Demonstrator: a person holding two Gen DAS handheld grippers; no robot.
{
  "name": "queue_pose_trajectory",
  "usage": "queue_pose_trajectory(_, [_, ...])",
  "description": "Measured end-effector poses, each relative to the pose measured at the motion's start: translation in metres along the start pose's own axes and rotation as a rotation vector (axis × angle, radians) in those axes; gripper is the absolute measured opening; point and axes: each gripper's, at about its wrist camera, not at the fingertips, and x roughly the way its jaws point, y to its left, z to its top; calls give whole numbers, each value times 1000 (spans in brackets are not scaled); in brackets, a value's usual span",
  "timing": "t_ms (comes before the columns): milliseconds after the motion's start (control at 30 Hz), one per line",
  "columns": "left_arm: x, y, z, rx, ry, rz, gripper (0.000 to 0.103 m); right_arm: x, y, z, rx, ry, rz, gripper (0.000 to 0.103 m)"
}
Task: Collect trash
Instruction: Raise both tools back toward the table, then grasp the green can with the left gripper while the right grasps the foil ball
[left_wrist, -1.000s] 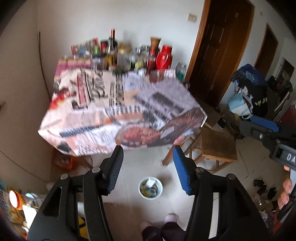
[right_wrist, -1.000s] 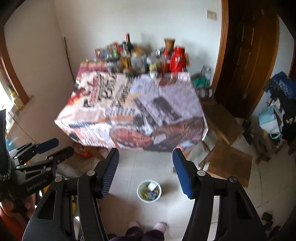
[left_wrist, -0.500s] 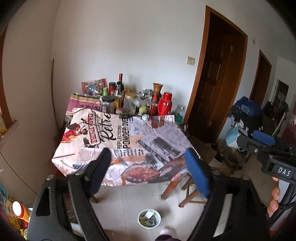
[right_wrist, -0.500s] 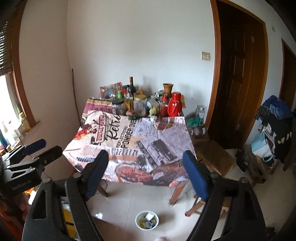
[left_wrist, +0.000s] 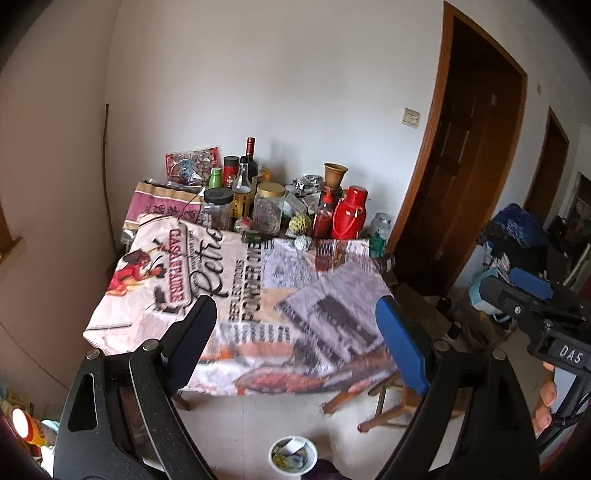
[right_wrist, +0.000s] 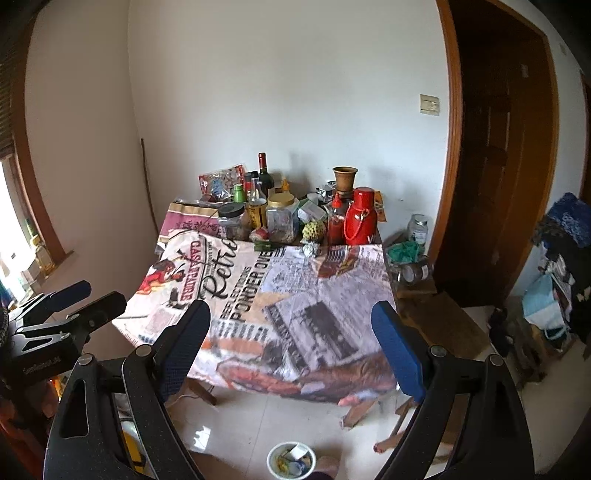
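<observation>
On the floor in front of the table stands a small white bin (left_wrist: 293, 459) (right_wrist: 291, 463) holding paper scraps. The table (left_wrist: 166, 295) (right_wrist: 332, 295) wears a newspaper-print cloth. Near its far side lie a crumpled foil ball (left_wrist: 303, 242) (right_wrist: 311, 250) and a small green packet (left_wrist: 252, 235) (right_wrist: 266, 244). My left gripper (left_wrist: 294, 308) and right gripper (right_wrist: 291, 309) both hover open and empty above the near table edge, well short of those items. Each also shows at the edge of the other's view, the right gripper (left_wrist: 517, 291) and the left gripper (right_wrist: 74, 299).
Jars, bottles and a red thermos (left_wrist: 349, 214) (right_wrist: 361, 218) crowd the table's far edge. Wooden stools (left_wrist: 391, 402) (right_wrist: 436, 317) stand at the table's right side. A dark door (right_wrist: 491, 147) and piled bags (left_wrist: 517, 236) are further right. A foot (right_wrist: 327, 466) is beside the bin.
Both grippers rose and tipped upward, so the tabletop now fills the middle and the bin sits at the bottom edge. Both pairs of jaws spread wider.
</observation>
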Motion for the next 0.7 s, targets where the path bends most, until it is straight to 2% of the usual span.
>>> queue_pose_trajectory(200, [60,-25,46,-47,-11,6,88,38,-38,41,-31,-1,21,87])
queue_pose_trajectory(367, [100,-39,69,-67,-11,41,88,74,-69,68,-42,16,44,87])
queue_pose_trajectory(700, [181,-21,95,-104,67,88,88,156,-104,93,13,114,67,87])
